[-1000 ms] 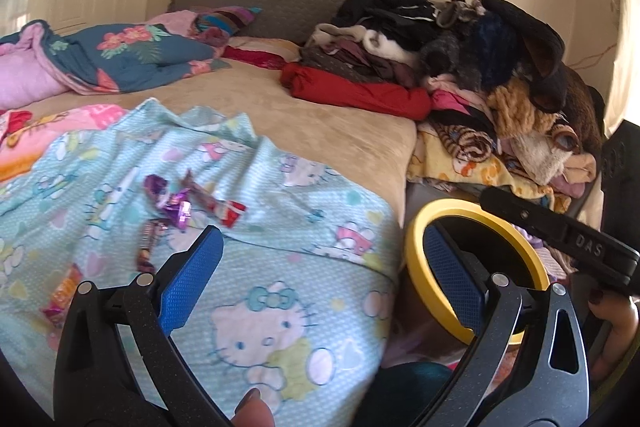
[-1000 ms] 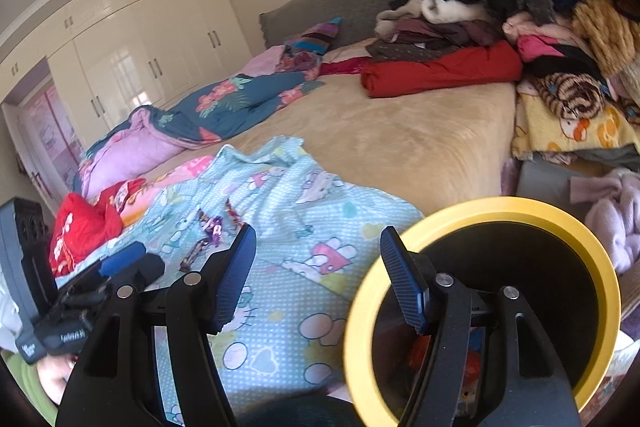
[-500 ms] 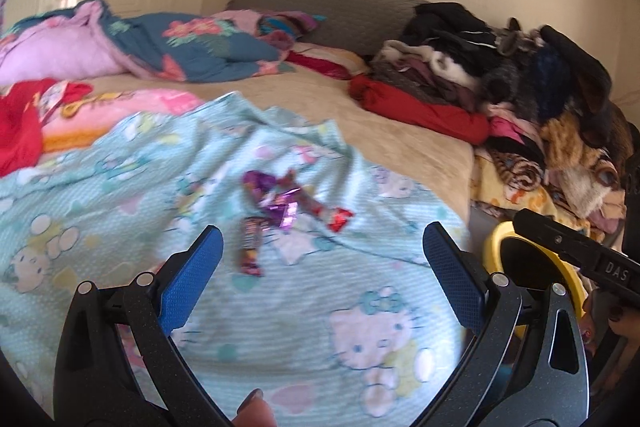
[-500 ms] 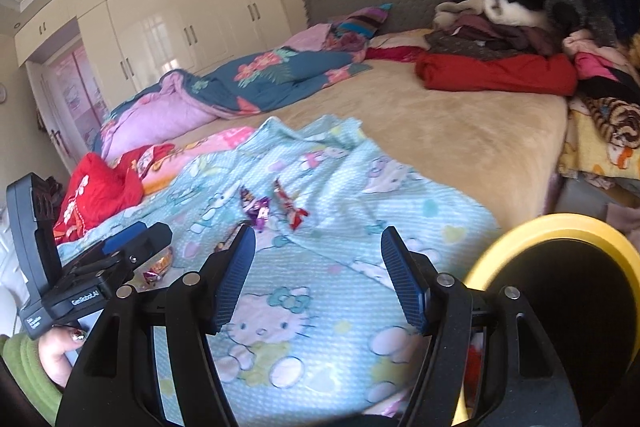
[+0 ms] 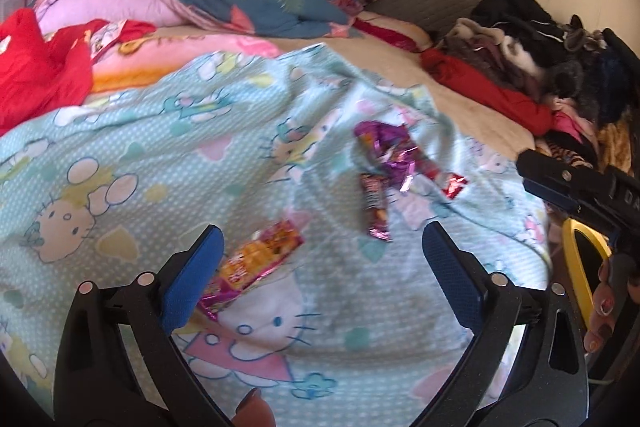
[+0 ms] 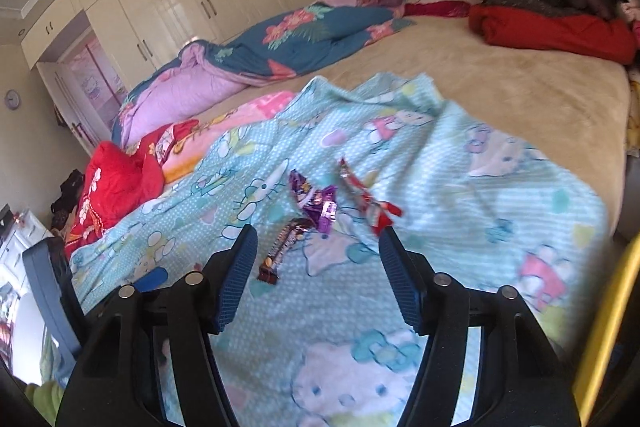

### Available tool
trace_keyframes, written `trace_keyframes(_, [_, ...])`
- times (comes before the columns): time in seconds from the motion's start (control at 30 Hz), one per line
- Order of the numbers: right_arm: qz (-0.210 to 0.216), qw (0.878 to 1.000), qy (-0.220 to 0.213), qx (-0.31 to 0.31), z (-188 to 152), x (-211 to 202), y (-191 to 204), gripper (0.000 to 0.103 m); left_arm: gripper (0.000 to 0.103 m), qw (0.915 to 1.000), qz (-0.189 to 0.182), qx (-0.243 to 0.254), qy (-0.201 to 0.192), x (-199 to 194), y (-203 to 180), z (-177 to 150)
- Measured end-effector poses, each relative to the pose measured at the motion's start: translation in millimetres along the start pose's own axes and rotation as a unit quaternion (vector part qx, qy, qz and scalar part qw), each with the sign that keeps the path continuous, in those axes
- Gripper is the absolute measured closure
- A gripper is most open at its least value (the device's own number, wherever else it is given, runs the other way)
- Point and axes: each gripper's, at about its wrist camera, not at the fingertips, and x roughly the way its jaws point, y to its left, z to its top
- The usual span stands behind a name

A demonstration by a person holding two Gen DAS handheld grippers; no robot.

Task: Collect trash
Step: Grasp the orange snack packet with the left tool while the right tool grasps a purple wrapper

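We hold both grippers, left (image 5: 320, 263) and right (image 6: 316, 267), spread and empty, jaws just narrowing; wrappers (image 5: 384, 163) at twelve o'clock on the blanket (image 5: 160, 131).

Bright daylight, motion blur, fisheye warp

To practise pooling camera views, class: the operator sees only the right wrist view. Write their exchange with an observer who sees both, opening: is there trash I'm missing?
Observer: Yes, an orange wrapper lies on the blanket by the left claw.
Operator: Is that claw gripping it?
Observer: No. It is open, jaws just closing slightly, the wrapper partly between them, untouched.
Operator: Anything by the bin?
Observer: A hand with painted nails beside its yellow rim.
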Motion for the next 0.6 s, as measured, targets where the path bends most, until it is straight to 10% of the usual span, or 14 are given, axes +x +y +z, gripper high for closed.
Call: trace_keyframes(0.6, [-0.013, 0.998, 0.066, 0.012, 13, 108, -5, 0.059, 0.06, 0.9951, -0.011, -0.077, 0.06, 43, 40, -19])
